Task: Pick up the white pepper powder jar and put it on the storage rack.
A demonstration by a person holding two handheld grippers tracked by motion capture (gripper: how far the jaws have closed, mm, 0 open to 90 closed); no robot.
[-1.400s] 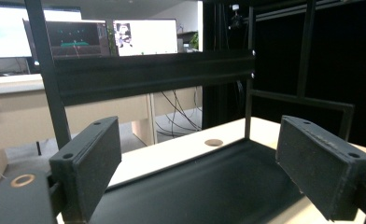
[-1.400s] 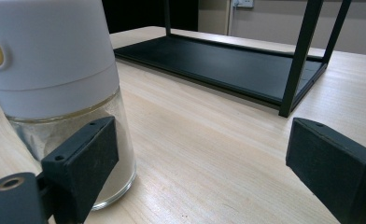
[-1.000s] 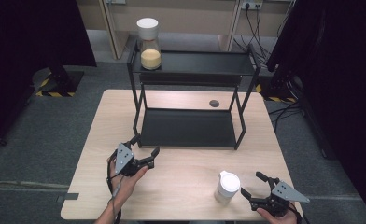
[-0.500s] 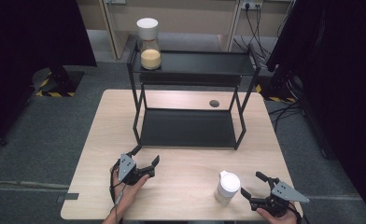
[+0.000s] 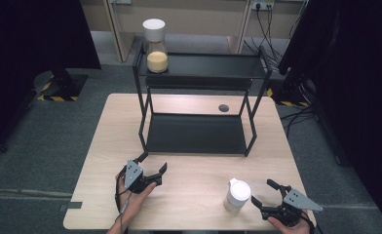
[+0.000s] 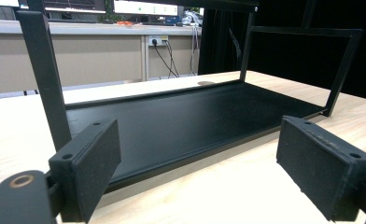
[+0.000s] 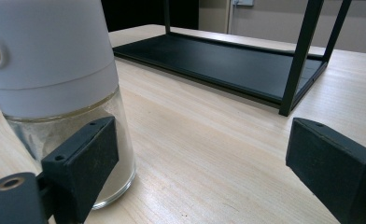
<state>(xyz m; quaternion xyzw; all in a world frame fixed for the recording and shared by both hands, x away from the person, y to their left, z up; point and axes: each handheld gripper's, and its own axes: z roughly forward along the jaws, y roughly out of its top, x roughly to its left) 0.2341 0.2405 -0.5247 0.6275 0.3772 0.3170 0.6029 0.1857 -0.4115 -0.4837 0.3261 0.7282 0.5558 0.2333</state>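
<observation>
A glass jar with a white lid point(image 5: 237, 195) stands on the table near the front right; it holds a pale powder. My right gripper point(image 5: 262, 192) lies just right of it, open and holding nothing. In the right gripper view the jar point(image 7: 55, 79) rises behind the left pad point(image 7: 85, 163), outside the gap. My left gripper point(image 5: 153, 162) rests open at the front left, aimed at the black two-level rack point(image 5: 199, 134). Nothing lies between its pads point(image 6: 92, 163); beyond them is the rack's lower shelf point(image 6: 181, 121). A second jar with yellow contents point(image 5: 156, 46) stands on the top shelf's left end.
The rack's thin black posts point(image 6: 43, 74) stand close ahead of the left gripper. A small dark round grommet point(image 5: 223, 107) sits in the table behind the rack. Bare wood point(image 5: 194, 190) lies between the two grippers. The rack's front corner post point(image 7: 300, 56) rises ahead of the right gripper.
My left gripper has drawn back slightly from the rack toward the table's near edge. The right gripper and both jars have stayed where they were.
</observation>
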